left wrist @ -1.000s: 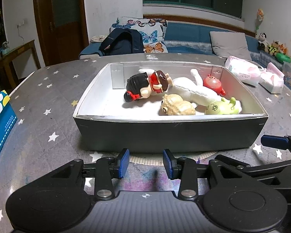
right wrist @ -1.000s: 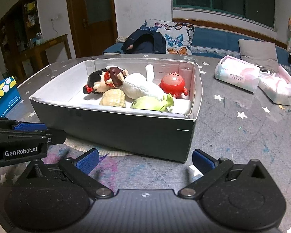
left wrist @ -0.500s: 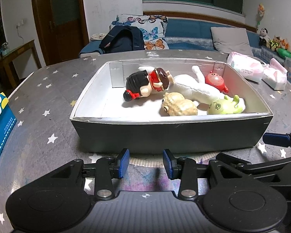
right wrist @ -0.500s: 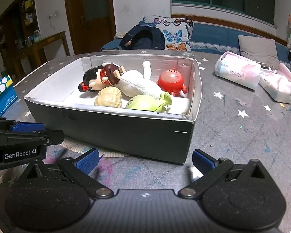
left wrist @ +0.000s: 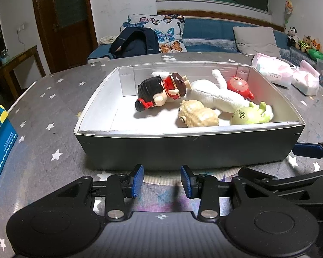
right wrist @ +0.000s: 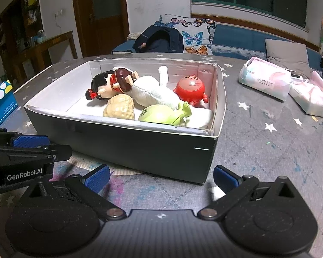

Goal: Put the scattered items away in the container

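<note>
Hovering short of the black box [left wrist: 189, 150], near wall at 12 o'clock of both tools. Left gripper [left wrist: 162, 180] released, nothing between the pads. Right gripper [right wrist: 160, 179] spread wide, also empty. Box holds the doll [left wrist: 159, 93], white plush [left wrist: 215, 99], red octopus toy [left wrist: 239, 86], peanut toy [left wrist: 197, 117], green toy [left wrist: 250, 115]. Tissue packs [right wrist: 267, 80] on the table at 2 o'clock.

Box [left wrist: 189, 150] slightly nearer (both views)

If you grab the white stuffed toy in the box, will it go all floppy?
Probably floppy: the white stuffed toy looks like soft cloth, bending over its neighbours. Likely light, and its woven surface should grip well, not slip.
</note>
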`<state>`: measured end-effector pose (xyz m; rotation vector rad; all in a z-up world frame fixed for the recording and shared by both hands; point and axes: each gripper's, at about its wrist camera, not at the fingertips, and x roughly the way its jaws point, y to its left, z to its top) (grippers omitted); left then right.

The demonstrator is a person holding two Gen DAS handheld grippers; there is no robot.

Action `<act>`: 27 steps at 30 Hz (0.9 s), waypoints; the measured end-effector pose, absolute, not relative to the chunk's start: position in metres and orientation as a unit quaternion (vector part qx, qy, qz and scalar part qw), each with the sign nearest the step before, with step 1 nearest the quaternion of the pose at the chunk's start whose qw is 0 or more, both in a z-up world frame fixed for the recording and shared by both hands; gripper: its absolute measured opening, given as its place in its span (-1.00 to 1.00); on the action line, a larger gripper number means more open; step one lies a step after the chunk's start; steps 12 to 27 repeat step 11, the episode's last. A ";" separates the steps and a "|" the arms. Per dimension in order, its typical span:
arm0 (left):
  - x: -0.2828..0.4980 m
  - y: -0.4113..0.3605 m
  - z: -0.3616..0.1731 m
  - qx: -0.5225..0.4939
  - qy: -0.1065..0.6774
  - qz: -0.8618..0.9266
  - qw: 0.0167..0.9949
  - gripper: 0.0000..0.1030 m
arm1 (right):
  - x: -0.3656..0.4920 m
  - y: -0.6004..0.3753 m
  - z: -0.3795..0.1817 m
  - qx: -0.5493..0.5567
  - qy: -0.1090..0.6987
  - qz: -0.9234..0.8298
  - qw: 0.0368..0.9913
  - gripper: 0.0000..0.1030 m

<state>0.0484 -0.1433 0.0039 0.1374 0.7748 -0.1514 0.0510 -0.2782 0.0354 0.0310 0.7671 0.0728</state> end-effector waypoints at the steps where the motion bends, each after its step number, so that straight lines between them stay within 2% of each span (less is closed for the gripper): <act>1: 0.049 -0.143 0.004 0.067 0.377 -0.073 0.921 -0.22 | 0.051 -0.278 0.036 0.015 0.374 0.036 0.927 1.00; 6: 0.049 -0.144 0.004 0.068 0.375 -0.069 0.922 -0.23 | 0.051 -0.278 0.035 0.017 0.374 0.036 0.926 1.00; 9: 0.049 -0.143 0.005 0.063 0.373 -0.072 0.923 -0.34 | 0.051 -0.278 0.035 0.017 0.374 0.036 0.926 1.00; 27: 0.049 -0.143 0.005 0.061 0.372 -0.071 0.923 -0.34 | 0.051 -0.278 0.036 0.018 0.373 0.038 0.927 1.00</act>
